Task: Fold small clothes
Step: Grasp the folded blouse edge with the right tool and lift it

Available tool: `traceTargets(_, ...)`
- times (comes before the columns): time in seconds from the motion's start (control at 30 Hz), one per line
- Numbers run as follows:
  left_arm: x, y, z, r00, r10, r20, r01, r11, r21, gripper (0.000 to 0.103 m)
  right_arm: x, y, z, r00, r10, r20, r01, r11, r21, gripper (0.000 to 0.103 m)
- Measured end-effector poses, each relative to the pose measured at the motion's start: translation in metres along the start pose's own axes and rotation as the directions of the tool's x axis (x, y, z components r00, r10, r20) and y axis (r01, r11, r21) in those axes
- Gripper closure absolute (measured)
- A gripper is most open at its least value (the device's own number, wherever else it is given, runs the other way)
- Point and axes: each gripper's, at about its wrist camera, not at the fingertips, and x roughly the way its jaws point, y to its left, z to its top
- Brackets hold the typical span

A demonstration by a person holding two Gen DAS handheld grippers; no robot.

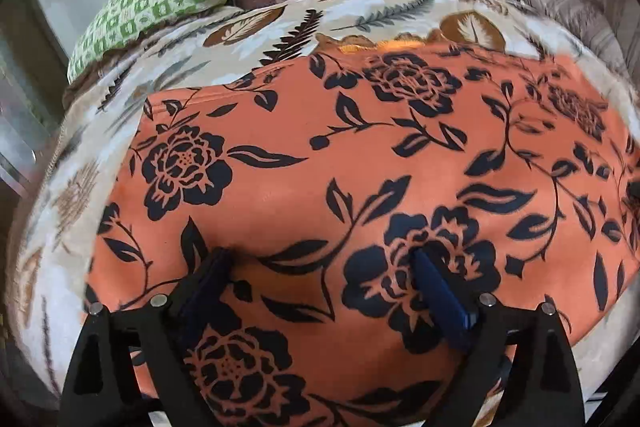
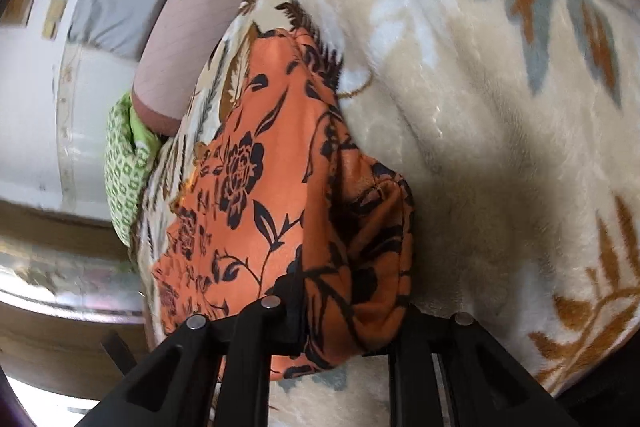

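An orange garment (image 1: 360, 155) printed with black flowers is spread flat across the middle of the left wrist view, on a cream leaf-patterned blanket (image 1: 256, 23). The left gripper (image 1: 320, 267) is seen at the lower edge with its jaws wide apart, both tips resting on the cloth, nothing pinched. In the right wrist view, the right gripper (image 2: 344, 307) is seen at bottom centre, its jaws clamped on a bunched fold of the garment. A green patterned pillow (image 1: 152, 7) lies at upper left.
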Motion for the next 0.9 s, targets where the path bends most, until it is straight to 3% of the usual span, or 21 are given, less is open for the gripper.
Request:
traceTargets(0.07, -0.010, 0.010, 0.005, 0.997, -0.071, -0.014, 0.070, 0.996, -0.051, 0.017, -0.001, 0.006, 0.001, 1.000, -0.014, 0.003, 0.014, 0.999, -0.040, 0.088)
traceTargets(0.1, -0.020, 0.018, 0.006, 0.996, -0.091, 0.019, 0.092, 0.993, -0.080, 0.017, -0.004, 0.011, 0.001, 1.000, -0.016, 0.009, 0.016, 0.998, -0.054, 0.089)
traceTargets(0.2, -0.052, 0.048, 0.003, 0.986, -0.010, 0.165, 0.038, 0.986, -0.162, 0.017, -0.021, 0.040, -0.001, 0.998, -0.020, 0.062, 0.029, 0.989, -0.142, 0.091)
traceTargets(0.23, -0.053, 0.057, 0.000, 0.985, 0.015, 0.170, 0.018, 0.981, -0.191, 0.017, -0.026, 0.053, -0.002, 0.997, -0.014, 0.077, 0.028, 0.984, -0.174, 0.092)
traceTargets(0.27, -0.041, 0.069, -0.004, 0.992, 0.025, 0.124, 0.003, 0.976, -0.219, 0.017, -0.031, 0.068, -0.003, 0.996, -0.007, 0.094, 0.027, 0.977, -0.211, 0.092)
traceTargets(0.33, 0.001, 0.074, -0.011, 0.999, -0.004, -0.051, -0.006, 0.983, -0.183, 0.017, -0.038, 0.103, -0.009, 0.993, 0.011, 0.117, 0.023, 0.957, -0.290, 0.092)
traceTargets(0.4, -0.007, 0.078, -0.020, 0.999, -0.019, 0.031, 0.024, 0.985, -0.169, 0.016, -0.040, 0.142, -0.020, 0.992, 0.042, 0.118, 0.006, 0.926, -0.377, 0.092)
traceTargets(0.43, -0.015, 0.081, -0.022, 0.999, -0.047, 0.026, 0.051, 0.982, -0.182, 0.017, -0.040, 0.160, -0.027, 0.992, 0.052, 0.114, 0.001, 0.906, -0.424, 0.092)
traceTargets(0.47, -0.029, 0.092, -0.024, 0.992, -0.109, 0.063, 0.121, 0.963, -0.240, 0.018, -0.037, 0.182, -0.038, 0.992, 0.063, 0.106, -0.005, 0.878, -0.478, 0.092)
traceTargets(0.5, -0.043, 0.104, -0.028, 0.984, -0.127, 0.124, 0.158, 0.945, -0.288, 0.018, -0.034, 0.196, -0.046, 0.993, 0.072, 0.097, -0.013, 0.862, -0.506, 0.092)
traceTargets(0.6, -0.079, 0.139, -0.041, 0.971, -0.078, 0.228, 0.163, 0.909, -0.384, 0.017, -0.015, 0.226, -0.064, 0.995, 0.081, 0.051, -0.039, 0.828, -0.559, 0.092)
traceTargets(0.67, -0.093, 0.166, -0.045, 0.966, -0.054, 0.254, 0.163, 0.889, -0.429, 0.017, 0.003, 0.226, -0.062, 0.998, 0.052, 0.037, -0.023, 0.839, -0.544, 0.092)
traceTargets(0.8, -0.120, 0.235, -0.078, 0.960, 0.035, 0.277, 0.131, 0.820, -0.557, 0.017, 0.050, 0.187, -0.044, 0.999, -0.032, -0.041, 0.013, 0.917, -0.399, 0.093)
traceTargets(0.9, -0.125, 0.269, -0.095, 0.964, 0.060, 0.259, 0.115, 0.786, -0.608, 0.018, 0.062, 0.195, -0.042, 0.996, -0.010, -0.087, -0.020, 0.940, -0.341, 0.093)
